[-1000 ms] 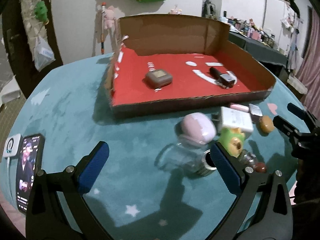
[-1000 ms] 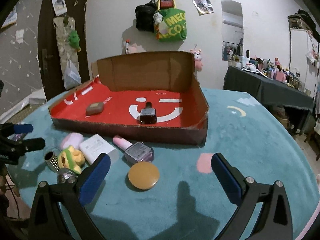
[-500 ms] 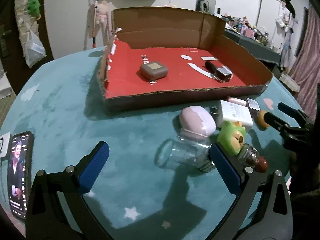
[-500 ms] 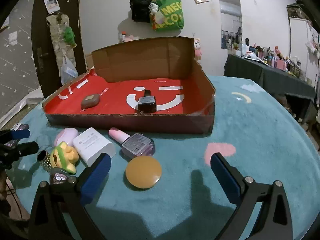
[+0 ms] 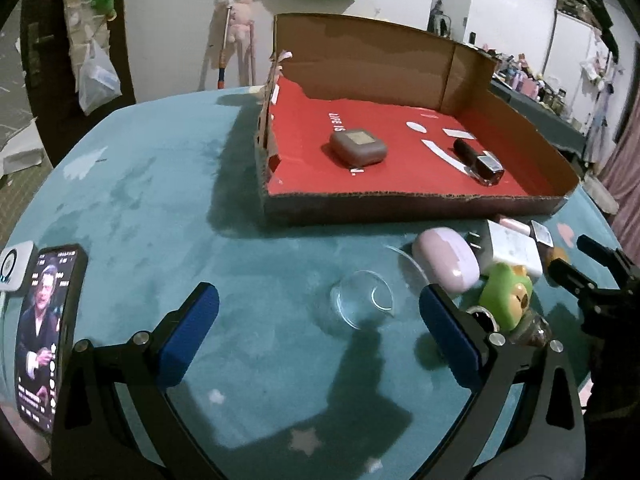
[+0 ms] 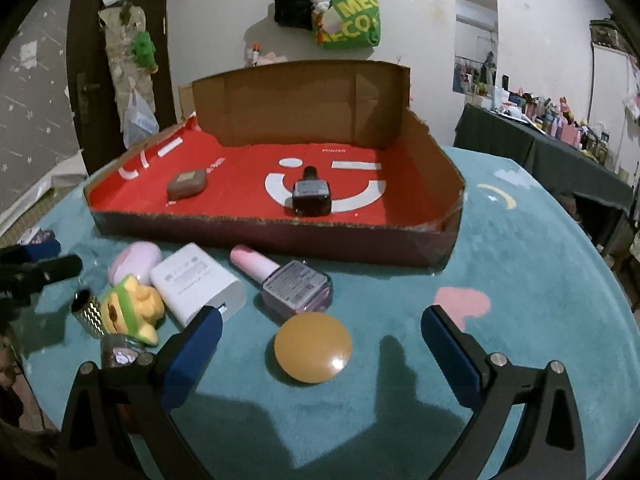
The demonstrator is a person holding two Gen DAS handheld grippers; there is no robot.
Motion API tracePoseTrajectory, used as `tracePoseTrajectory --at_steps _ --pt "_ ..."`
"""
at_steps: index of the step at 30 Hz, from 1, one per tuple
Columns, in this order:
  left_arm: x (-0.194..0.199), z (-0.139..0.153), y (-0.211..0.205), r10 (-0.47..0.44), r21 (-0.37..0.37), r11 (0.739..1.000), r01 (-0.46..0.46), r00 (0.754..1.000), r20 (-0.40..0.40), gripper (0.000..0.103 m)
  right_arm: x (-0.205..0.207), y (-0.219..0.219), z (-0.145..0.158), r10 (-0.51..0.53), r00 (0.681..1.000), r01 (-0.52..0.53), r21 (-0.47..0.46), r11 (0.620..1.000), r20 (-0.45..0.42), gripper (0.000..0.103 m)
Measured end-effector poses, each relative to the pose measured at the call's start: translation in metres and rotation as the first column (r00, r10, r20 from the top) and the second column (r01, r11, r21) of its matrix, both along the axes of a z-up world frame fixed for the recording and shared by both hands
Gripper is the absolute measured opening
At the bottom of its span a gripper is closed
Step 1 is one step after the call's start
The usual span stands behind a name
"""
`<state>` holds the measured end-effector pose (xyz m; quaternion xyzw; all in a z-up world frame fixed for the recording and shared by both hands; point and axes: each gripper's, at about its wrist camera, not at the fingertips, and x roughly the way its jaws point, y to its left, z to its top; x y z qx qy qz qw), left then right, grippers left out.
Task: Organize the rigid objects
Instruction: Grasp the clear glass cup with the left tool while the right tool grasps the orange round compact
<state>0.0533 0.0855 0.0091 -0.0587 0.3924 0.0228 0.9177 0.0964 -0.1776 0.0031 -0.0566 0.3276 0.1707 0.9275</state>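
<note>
A red-lined cardboard box (image 5: 400, 200) (image 6: 360, 240) holds a brown case (image 5: 358, 147) (image 6: 187, 183) and a dark bottle (image 5: 480, 160) (image 6: 312, 196). In front lie a clear glass jar (image 5: 362, 300), a pink case (image 5: 446, 258) (image 6: 134, 258), a white charger (image 5: 512, 246) (image 6: 198, 282), a green-yellow toy (image 5: 506, 294) (image 6: 128, 314), a pink nail polish bottle (image 6: 288, 280) and an orange disc (image 6: 313, 347). My left gripper (image 5: 320, 320) is open, the jar between its fingers. My right gripper (image 6: 320, 340) is open around the disc.
A lit phone (image 5: 44, 320) and a white charging pad (image 5: 14, 264) lie at the table's left edge. A small metal-capped bottle (image 6: 90, 312) lies beside the toy. The teal tablecloth (image 6: 520, 280) has bare room to the right of the box.
My left gripper moved forward and right, so the jar now lies between its fingers. My right gripper moved closer to the disc. No object moved.
</note>
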Motion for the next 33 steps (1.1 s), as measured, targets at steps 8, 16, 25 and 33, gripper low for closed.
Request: tracePoseTrajectory --at_steps 8,16,25,33 --pt "0.003 -0.001 -0.015 -0.025 0.042 0.999 0.024 1.000 0.007 0.101 0.003 -0.008 -0.003 -0.012 0.999 0.011 -0.012 1.000 -0.048 0.091" --pt "0.020 -0.017 -0.019 -0.053 0.025 0.998 0.054 0.998 -0.044 0.057 0.012 -0.006 -0.007 0.001 0.995 -0.002 -0.011 1.000 -0.103 0.065" --pt "0.015 -0.010 -0.024 -0.084 0.031 0.996 0.084 0.996 -0.010 0.038 0.007 0.002 -0.005 0.033 0.996 -0.037 -0.043 0.998 -0.085 0.040" --pt "0.009 0.016 -0.024 -0.106 0.027 0.994 0.104 0.993 0.048 0.038 0.007 -0.009 0.014 0.053 0.996 -0.051 0.034 0.998 -0.069 0.040"
